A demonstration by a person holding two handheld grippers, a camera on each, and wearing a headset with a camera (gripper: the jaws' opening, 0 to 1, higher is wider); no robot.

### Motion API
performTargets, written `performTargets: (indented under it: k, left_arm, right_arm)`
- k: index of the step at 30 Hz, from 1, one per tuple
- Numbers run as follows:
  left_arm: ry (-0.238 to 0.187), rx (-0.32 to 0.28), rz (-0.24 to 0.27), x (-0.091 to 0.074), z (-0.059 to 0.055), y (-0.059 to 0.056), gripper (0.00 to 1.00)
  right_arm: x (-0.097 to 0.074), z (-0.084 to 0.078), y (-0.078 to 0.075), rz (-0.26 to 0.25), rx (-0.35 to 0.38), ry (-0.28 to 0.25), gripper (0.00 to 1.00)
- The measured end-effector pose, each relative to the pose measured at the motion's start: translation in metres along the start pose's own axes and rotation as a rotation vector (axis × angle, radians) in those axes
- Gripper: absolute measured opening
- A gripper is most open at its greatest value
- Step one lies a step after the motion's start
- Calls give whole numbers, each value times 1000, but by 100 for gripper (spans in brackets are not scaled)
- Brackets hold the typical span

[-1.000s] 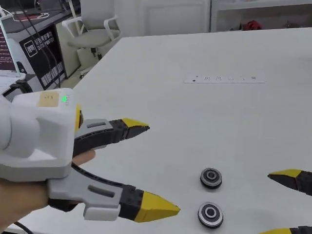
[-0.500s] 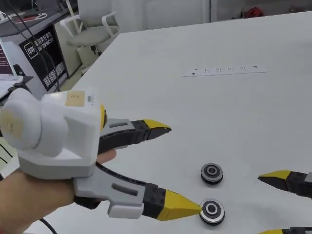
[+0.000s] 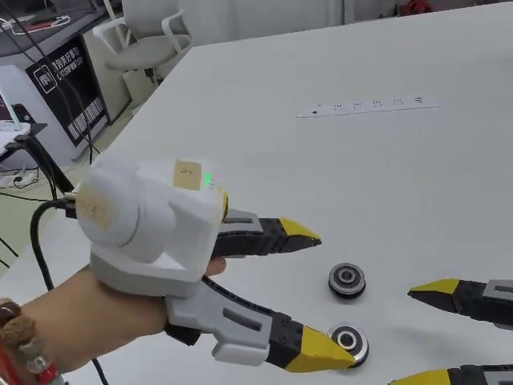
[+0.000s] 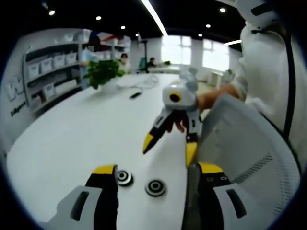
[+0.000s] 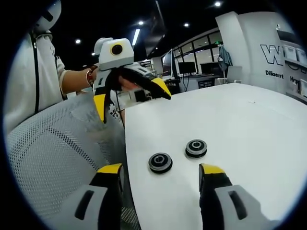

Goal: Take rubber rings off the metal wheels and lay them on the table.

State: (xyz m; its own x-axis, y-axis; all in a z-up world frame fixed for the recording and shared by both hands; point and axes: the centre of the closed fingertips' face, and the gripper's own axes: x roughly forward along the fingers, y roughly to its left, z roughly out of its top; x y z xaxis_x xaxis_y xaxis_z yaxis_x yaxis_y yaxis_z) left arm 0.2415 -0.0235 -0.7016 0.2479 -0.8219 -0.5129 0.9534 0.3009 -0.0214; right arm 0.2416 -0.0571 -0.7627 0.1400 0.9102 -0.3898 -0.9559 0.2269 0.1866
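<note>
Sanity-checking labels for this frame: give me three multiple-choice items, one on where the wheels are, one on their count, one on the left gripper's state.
1. Where are the metal wheels?
A. stacked one on the other
B. apart on the white table, between the left gripper and the right gripper
C. on the floor

2. How many wheels are on the table?
A. one
B. four
C. two

3. How do the left gripper's jaws stand?
A. open, holding nothing
B. shut on a wheel
C. shut, empty

Answers:
1 B: the head view shows both wheels flat on the table between the two pairs of yellow jaw tips.
2 C: each gripper view shows two wheels.
3 A: the left gripper view shows its jaws spread wide, with the wheels on the table beyond them.
</note>
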Motion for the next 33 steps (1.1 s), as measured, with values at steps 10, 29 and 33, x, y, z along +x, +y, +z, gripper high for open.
performTargets:
  k: [10,29,33]
  left_arm:
    - [6,-38,-79,19,-10,-12,62]
    - [6,-19,-86,36,-30,-18,47]
    - [-5,-4,-72,38,-36,-15,43]
  right_arm:
    - [6,-4,5,21,-1,3,54]
    - [14,-10,6,32,-10,18,44]
    - [14,-12,5,28,-13,18,43]
